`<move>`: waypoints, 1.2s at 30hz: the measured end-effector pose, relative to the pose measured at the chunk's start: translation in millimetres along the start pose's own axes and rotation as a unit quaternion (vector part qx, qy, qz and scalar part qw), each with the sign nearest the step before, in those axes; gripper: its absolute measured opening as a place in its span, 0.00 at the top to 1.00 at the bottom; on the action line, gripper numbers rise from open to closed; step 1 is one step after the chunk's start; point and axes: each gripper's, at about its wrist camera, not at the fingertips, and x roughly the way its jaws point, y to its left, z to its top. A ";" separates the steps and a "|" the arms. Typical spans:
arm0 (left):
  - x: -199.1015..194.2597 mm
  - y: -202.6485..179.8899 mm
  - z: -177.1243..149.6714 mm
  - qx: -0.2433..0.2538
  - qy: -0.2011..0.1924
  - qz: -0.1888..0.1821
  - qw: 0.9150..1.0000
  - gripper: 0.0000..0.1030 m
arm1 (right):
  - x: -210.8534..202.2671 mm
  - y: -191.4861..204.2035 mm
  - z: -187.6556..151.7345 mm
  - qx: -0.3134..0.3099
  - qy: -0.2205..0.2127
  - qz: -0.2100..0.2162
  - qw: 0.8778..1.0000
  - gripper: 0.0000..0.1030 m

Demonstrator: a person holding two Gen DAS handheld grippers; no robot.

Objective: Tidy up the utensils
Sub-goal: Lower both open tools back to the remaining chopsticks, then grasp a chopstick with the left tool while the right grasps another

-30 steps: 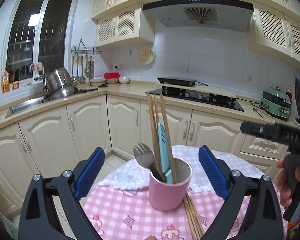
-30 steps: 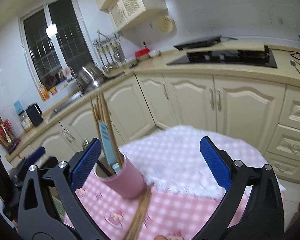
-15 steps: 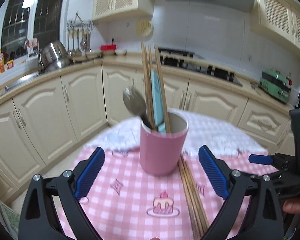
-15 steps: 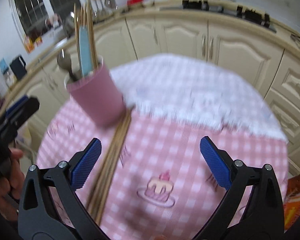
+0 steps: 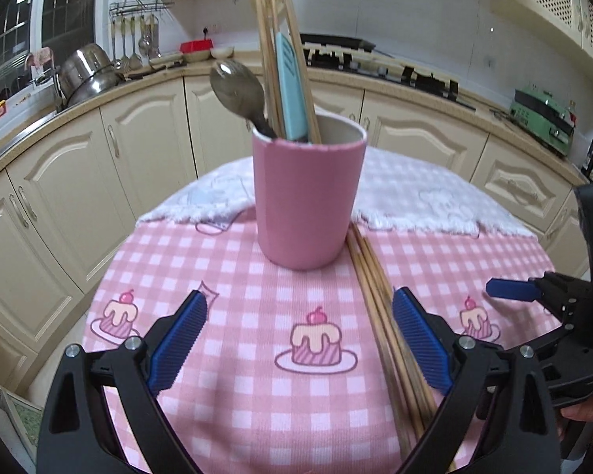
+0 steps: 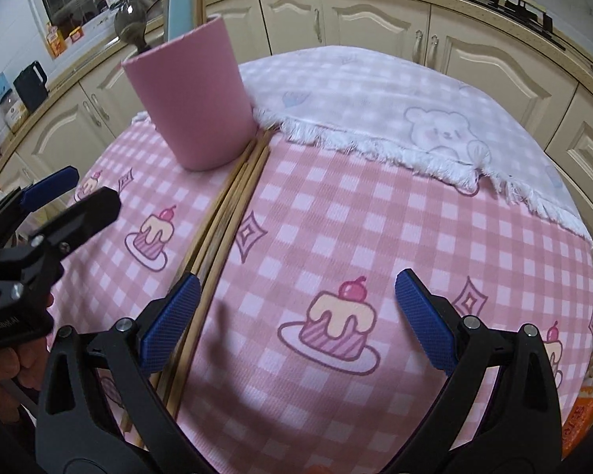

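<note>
A: Chopsticks (image 5: pixel 379 312) location?

B: Loose bundle flat on the pink checked surface (image 6: pixel 375 237), far ends touching the base of the pink cup (image 5: pixel 308 197). More chopsticks, a spoon (image 5: pixel 237 87) and a blue utensil (image 5: pixel 290 91) stand in the cup.

A: Tongs state?

B: Left tongs (image 5: pixel 300 343) released, empty, bundle just inside the right finger. Right tongs (image 6: pixel 296 320) released, empty, bundle at the left finger. Bare cloth lies between the right tongs' fingers; the fringed white cloth (image 6: pixel 415 118) covers the far edge.

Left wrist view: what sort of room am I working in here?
A home kitchen, most likely. Cream cabinets run under a counter with a gas hob; steel pots sit by the sink and ladles hang on a wall rack. You work at a small table under a pink checked cloth.
</note>
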 end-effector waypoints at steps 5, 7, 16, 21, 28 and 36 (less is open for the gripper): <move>7.4 5.9 -4.1 -0.008 0.019 0.003 1.000 0.10 | 9.7 11.5 -5.7 -0.021 0.014 -0.024 0.999 0.06; 8.0 9.7 -5.6 -0.014 0.022 0.002 1.000 0.10 | 10.3 13.6 -6.5 -0.020 0.012 -0.028 0.999 0.06; 12.7 10.7 -8.6 -0.012 0.030 -0.002 0.999 0.10 | 19.3 28.3 -4.3 -0.034 0.025 -0.068 0.997 0.06; 14.6 7.0 -9.2 -0.003 0.035 -0.011 0.999 0.10 | 17.4 21.3 -5.6 -0.027 0.019 -0.067 0.997 0.06; 28.1 -5.6 -10.6 0.025 0.066 -0.032 0.997 0.10 | 10.8 3.9 -10.5 -0.022 0.013 -0.064 0.998 0.06; 46.4 -6.8 -11.6 0.043 0.097 -0.021 0.994 0.10 | 7.5 -3.2 -14.4 -0.031 0.011 -0.056 0.998 0.06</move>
